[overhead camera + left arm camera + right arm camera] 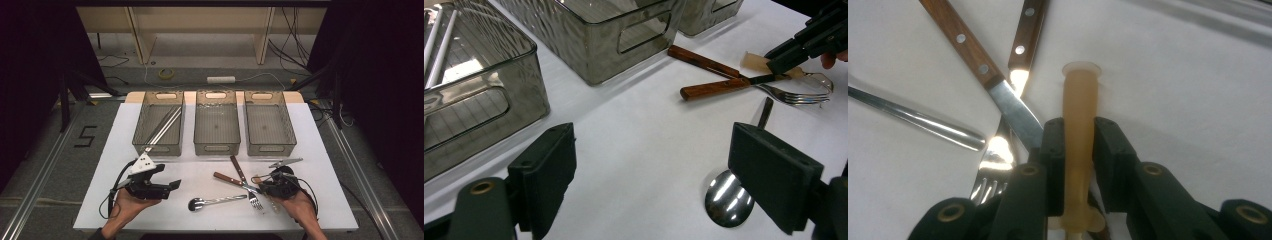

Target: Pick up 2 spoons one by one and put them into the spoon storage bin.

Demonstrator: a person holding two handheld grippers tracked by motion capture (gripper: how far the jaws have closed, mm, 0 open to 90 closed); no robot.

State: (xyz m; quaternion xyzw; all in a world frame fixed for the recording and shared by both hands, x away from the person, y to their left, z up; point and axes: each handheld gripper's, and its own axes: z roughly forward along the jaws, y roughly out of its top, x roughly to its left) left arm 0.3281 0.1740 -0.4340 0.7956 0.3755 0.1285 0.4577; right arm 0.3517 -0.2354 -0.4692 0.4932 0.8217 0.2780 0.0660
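At the near right of the white table point(320, 150), my right gripper point(1080, 150) is clamping a pale, translucent amber handle point(1079, 115).

I am pinching that smooth, rounded handle across its middle, jaws drawn narrow against both sides, likely so it will lift level without slipping; what it carries at its other end I cannot tell. Just beside it are lying a steel fork point(998, 160) and a wood-handled knife point(973, 55) with riveted scales, its blade crossing the fork. My left gripper point(649, 170) is waiting with jaws wide and empty above a polished spoon point(729, 200). Farther back, three smoky, ribbed plastic bins point(216, 125) are standing in a row, the left one holding long pale rods point(165, 125), which suggests I am sorting cutlery by kind.
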